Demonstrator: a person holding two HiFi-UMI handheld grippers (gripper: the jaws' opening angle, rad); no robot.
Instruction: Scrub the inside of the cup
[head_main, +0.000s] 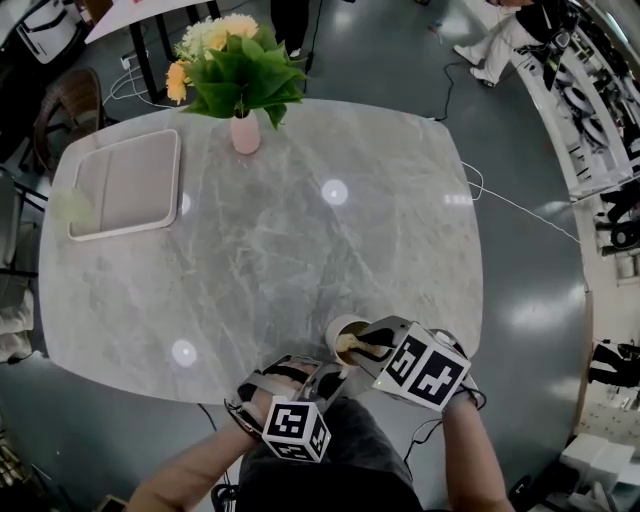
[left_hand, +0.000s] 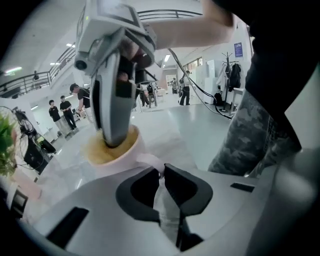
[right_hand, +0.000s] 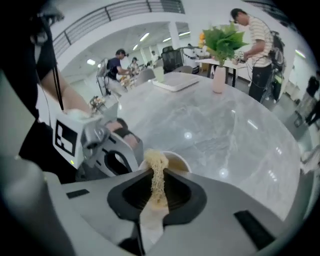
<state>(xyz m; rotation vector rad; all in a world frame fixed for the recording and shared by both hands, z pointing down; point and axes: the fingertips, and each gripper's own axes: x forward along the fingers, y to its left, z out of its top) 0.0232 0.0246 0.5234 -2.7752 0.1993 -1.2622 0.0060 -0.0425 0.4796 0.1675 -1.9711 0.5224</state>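
A cream cup (head_main: 337, 326) stands near the front edge of the marble table (head_main: 300, 230). My left gripper (head_main: 328, 376) comes in from the near side, and in the left gripper view it (left_hand: 161, 171) is shut on the cup's handle (left_hand: 148, 161). My right gripper (head_main: 362, 346) reaches over the rim from the right, shut on a thin yellow scrub sponge (right_hand: 157, 172) whose top end pokes down into the cup (right_hand: 179, 161). In the left gripper view the right gripper's fingers (left_hand: 114, 120) dip into the cup (left_hand: 117, 152), hiding most of its inside.
A pink vase of yellow flowers (head_main: 243, 128) stands at the far middle of the table and a pale square tray (head_main: 125, 182) at the far left. The person's legs are close under the table's front edge (head_main: 330, 395). Several people stand in the hall beyond.
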